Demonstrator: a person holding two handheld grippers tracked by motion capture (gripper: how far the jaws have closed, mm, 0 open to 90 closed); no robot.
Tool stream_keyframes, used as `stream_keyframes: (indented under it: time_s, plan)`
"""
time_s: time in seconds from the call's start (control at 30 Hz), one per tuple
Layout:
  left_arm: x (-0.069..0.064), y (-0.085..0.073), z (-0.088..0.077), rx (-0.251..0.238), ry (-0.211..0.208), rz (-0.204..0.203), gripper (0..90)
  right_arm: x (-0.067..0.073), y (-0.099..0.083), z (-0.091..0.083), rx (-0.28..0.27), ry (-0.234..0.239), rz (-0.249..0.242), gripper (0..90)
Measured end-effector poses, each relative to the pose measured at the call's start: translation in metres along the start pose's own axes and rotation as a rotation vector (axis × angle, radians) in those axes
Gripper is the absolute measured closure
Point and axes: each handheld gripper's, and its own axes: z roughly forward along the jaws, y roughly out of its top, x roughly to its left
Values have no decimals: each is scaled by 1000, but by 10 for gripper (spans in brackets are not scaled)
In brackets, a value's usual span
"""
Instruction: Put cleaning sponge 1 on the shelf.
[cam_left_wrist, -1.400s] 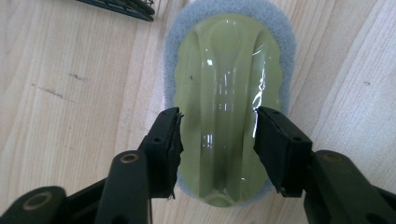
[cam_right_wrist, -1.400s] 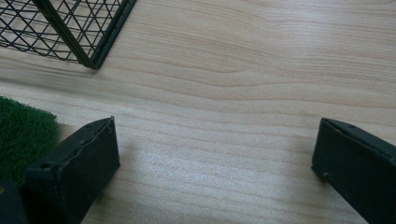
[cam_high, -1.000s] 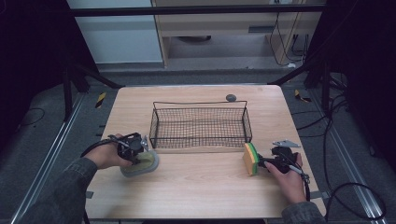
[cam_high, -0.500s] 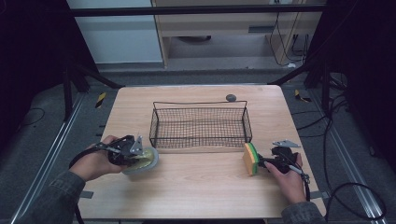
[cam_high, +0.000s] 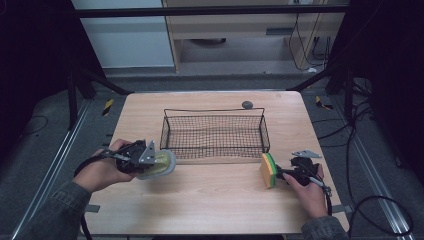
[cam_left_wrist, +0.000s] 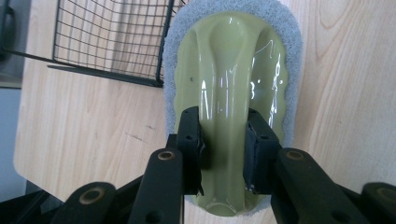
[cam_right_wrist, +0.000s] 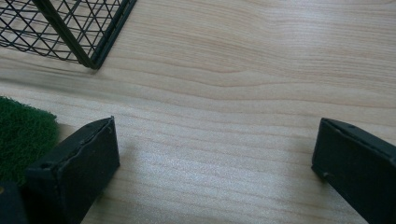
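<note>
high view: table (cam_high: 210, 200) with wire basket (cam_high: 212, 132) at centre, nothing visible inside; small dark knob (cam_high: 247, 104) behind it. left gripper (cam_high: 150, 161) holds scrubber (cam_high: 161, 164) off the near left corner of the basket, close to its rim. right gripper (cam_high: 280, 172) rests on the table by sponge (cam_high: 268, 170), which stands on edge just off the basket's near right corner.

left gripper view: jaws clamped on the scrubber's (cam_left_wrist: 233, 93) glossy green handle ridge; grey pad rim around it; basket (cam_left_wrist: 112, 42) corner just beyond.

right gripper view: jaws wide apart, bare wood between; green sponge (cam_right_wrist: 21, 135) face beside one jaw, untouched as far as shown; basket (cam_right_wrist: 70, 32) corner ahead.

progress, judged: scrubber gripped, not yet in the basket; sponge not yet gripped. both placements left.
</note>
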Motion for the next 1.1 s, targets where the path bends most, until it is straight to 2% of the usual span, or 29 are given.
stream_keyframes:
  time_s: [0.1, 0.3, 0.37, 0.53, 0.67, 0.7, 0.8, 0.93, 1.1]
  plan:
    - [0, 2, -2, -18, -3, -6, 711, 0, 0, 0, 0, 0, 0, 9]
    - [3, 6, -6, -19, 16, 1, 711, 0, 0, 0, 0, 0, 0, 9]
    - [6, 9, -11, -22, 43, 17, 711, 0, 0, 0, 0, 0, 0, 9]
    - [9, 16, -17, -32, 66, 24, 711, 0, 0, 0, 0, 0, 1, 9]
    - [13, 24, -25, -26, 109, 36, 711, 0, 0, 0, 0, 0, 0, 9]
    - [15, 26, -27, -31, 109, 44, 711, 0, 0, 0, 0, 0, 0, 9]
    - [23, 32, -34, -25, 145, 55, 712, 0, 0, 0, 0, 0, -1, 9]
    - [30, 37, -37, -10, 157, 64, 711, 0, 0, 0, 0, 1, -1, 9]
    - [48, 53, -39, -17, 186, 66, 711, 0, 0, 0, 0, 0, 0, 9]
